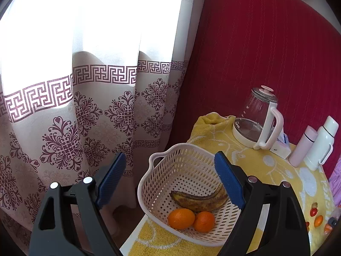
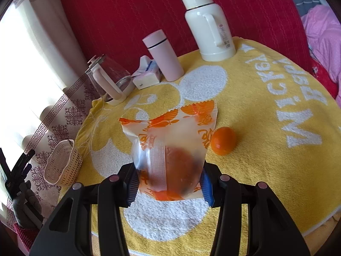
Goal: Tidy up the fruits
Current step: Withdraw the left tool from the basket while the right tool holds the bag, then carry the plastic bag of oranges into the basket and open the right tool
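Fruit already in the white perforated basket (image 1: 185, 170), a spotted banana (image 1: 200, 200) and two oranges (image 1: 181, 218), shows only in the left wrist view, where the left claw (image 1: 170, 179) hangs wide open and empty. Only the right view shows the right claw (image 2: 168, 181) clamped on a frosted orange-printed bag (image 2: 170, 140) holding round fruit, a loose orange (image 2: 223, 140) just beside it on the tabletop's yellow towel (image 2: 266, 170), before a red backdrop (image 2: 127, 10).

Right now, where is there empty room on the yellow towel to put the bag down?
The widest bare patch of towel lies right of the loose orange, toward the white lettering. Another lies between the basket and the wrapped bag held in the right tool. The back edge is crowded: kettle, tissue box, pink bottle, white flask.
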The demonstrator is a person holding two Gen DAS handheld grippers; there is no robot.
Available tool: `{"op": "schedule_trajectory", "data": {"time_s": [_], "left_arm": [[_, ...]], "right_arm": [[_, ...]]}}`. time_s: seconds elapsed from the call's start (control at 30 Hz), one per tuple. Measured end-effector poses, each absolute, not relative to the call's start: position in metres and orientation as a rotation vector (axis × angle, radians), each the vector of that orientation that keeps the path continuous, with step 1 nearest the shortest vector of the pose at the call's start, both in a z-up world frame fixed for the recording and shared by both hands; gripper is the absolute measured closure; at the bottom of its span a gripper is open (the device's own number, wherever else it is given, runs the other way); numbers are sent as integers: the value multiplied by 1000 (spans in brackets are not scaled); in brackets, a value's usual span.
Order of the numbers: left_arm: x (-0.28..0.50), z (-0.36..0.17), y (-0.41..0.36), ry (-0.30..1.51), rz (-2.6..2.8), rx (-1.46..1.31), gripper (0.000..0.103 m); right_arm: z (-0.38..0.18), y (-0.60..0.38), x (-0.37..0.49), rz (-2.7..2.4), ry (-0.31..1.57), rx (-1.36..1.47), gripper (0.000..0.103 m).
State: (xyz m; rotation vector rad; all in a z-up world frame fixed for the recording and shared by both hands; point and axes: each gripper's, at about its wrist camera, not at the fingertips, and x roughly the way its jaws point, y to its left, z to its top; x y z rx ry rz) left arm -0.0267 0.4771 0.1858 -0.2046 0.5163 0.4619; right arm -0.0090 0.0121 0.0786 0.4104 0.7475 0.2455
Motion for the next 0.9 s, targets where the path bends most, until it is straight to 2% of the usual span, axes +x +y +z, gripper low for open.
{"op": "schedule_trajectory", "data": {"time_s": [0.1,0.2,0.4,0.63,0.9], "left_arm": [[-31,194,481,492,475,-194,17],[-37,201,484,463,494,-181,12],[-49,213,496,423,523,-197,11],[-55,218,508,407,541,-217,11],[-52,214,518,419,562,-238,11]], "right_arm": [[98,49,3,335,743,384,55],[115,98,18,434,754,346,55],[135,213,40,616,788,232,55],[130,326,51,765,857,130,55],[108,390,70,836,954,132,52]]}}
